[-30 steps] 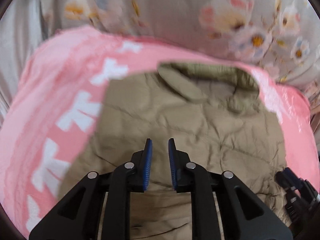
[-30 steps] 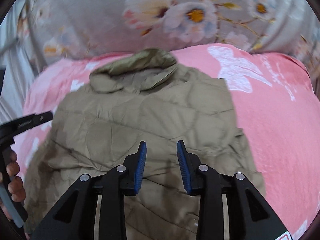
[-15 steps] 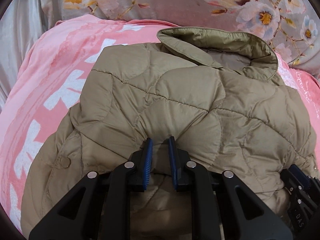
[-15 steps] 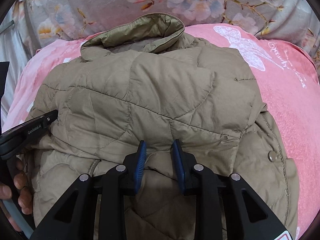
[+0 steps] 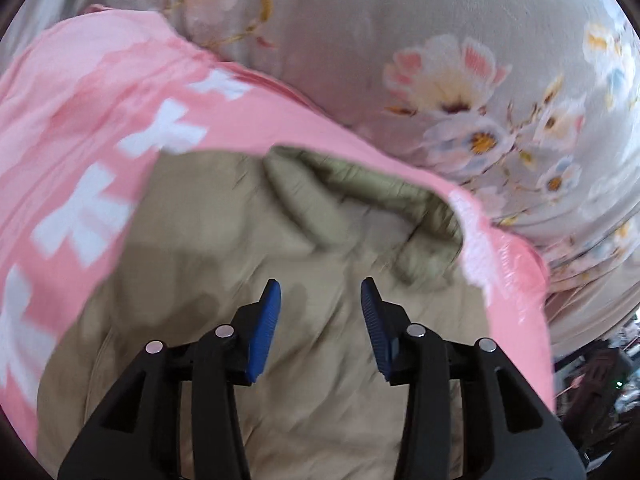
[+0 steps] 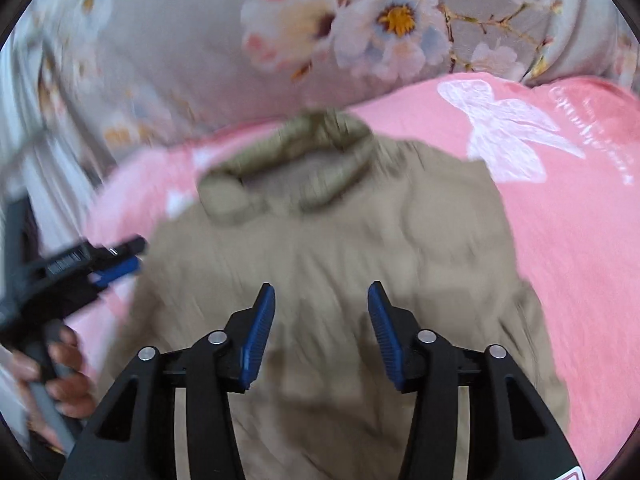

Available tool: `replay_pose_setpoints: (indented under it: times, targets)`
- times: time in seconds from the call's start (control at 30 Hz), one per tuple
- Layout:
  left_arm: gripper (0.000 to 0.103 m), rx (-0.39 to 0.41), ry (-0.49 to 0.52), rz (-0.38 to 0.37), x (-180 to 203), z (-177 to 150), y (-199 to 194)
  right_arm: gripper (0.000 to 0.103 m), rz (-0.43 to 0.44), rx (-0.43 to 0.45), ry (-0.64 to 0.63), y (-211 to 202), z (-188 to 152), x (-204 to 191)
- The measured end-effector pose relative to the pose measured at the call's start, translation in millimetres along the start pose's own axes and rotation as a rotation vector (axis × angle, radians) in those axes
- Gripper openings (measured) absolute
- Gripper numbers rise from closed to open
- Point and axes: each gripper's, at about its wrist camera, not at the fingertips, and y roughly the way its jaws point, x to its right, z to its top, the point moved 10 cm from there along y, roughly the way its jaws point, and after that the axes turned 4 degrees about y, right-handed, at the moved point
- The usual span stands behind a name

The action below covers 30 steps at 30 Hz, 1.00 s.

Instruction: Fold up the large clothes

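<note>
Left wrist view: left gripper (image 5: 321,292) nearest the lens, blue pads spread wide, nothing between them; it hovers over the middle of the jacket.
Right wrist view: right gripper (image 6: 321,296) also spread wide and holding nothing, above the jacket's lower half.
Left hand: seen at the left edge of the right wrist view, the left hand (image 6: 60,376) is wrapped round the grey handle of its gripper, out beside the jacket's left edge.
Jacket: tan quilted jacket (image 5: 304,264) lies on the pink blanket, body toward the grippers, collar (image 6: 296,160) at the far end. Whether it lies folded or flat cannot be told: both views are blurred.
Blanket: pink blanket (image 5: 80,128) with white printed shapes spreads under and around the jacket on both sides.
Beyond: grey floral bedding (image 6: 360,20) with pale pink and white flowers rises behind the blanket's far edge, just past the collar.
</note>
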Motion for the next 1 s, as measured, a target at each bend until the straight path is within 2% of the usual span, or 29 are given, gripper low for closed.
replay_pose_setpoints:
  times: [0.1,0.2,0.23,0.27,0.33,0.37,0.4,0.43,0.47,0.53,0.57,0.6,0.67,0.7,0.8,0.9,1.0]
  targets:
    - [0.046,-0.089,-0.02,-0.016,2.2,19.0,45.0,0.05,0.012,-0.008,0.075,28.1,27.2,6.2]
    - [0.045,-0.16,-0.12,-0.051,-7.5,22.8,84.5,0.05,0.057,-0.065,0.193,63.1,37.5,14.2]
    - [0.045,-0.183,-0.157,-0.039,-12.7,22.3,98.2,0.05,0.07,-0.077,0.216,72.5,38.6,15.3]
    - [0.043,-0.195,-0.176,-0.041,-14.5,22.0,107.1,0.05,0.068,-0.093,0.243,85.3,39.1,17.9]
    - [0.031,-0.186,-0.198,-0.047,-11.8,23.3,116.7,0.051,0.056,-0.12,0.264,103.8,36.5,20.3]
    - [0.017,-0.179,-0.182,-0.046,-7.6,26.5,118.7,0.046,0.053,-0.141,0.273,115.5,35.9,20.1]
    - [0.011,-0.167,-0.164,-0.047,-4.2,29.3,118.0,0.026,0.057,-0.147,0.271,120.9,36.3,17.7]
    - [0.01,-0.139,-0.132,-0.061,4.2,36.5,113.7,0.011,0.067,-0.15,0.268,123.3,39.4,15.3]
    - [0.004,-0.123,-0.114,-0.066,8.3,40.5,108.7,0.005,0.09,-0.139,0.266,122.1,44.7,10.6]
    - [0.003,-0.054,-0.07,-0.091,19.2,49.5,85.8,0.005,0.172,-0.065,0.252,104.3,58.0,0.0]
    - [0.003,-0.029,-0.052,-0.109,21.2,49.1,76.0,0.004,0.156,-0.032,0.21,96.7,60.0,-0.5]
    - [0.003,-0.022,-0.032,-0.095,19.7,46.1,72.1,0.004,0.118,-0.031,0.175,97.8,57.3,2.4]
    - [0.003,-0.035,0.017,-0.009,6.5,29.9,78.5,0.004,0.025,-0.087,0.124,113.7,39.4,16.1]
    - [0.003,-0.058,0.025,0.021,-0.9,21.0,86.5,0.003,0.007,-0.119,0.128,121.8,30.9,21.2]
    - [0.002,-0.119,-0.001,0.054,-20.8,-5.9,112.4,0.002,-0.02,-0.14,0.116,131.7,18.6,28.4]
    - [0.003,-0.111,-0.004,0.036,-27.4,-13.4,119.5,0.0,-0.048,-0.144,0.086,138.2,16.4,27.8]
    - [0.003,-0.105,0.026,0.053,-28.1,-17.1,124.5,0.0,-0.058,-0.136,0.08,142.5,13.4,29.6]
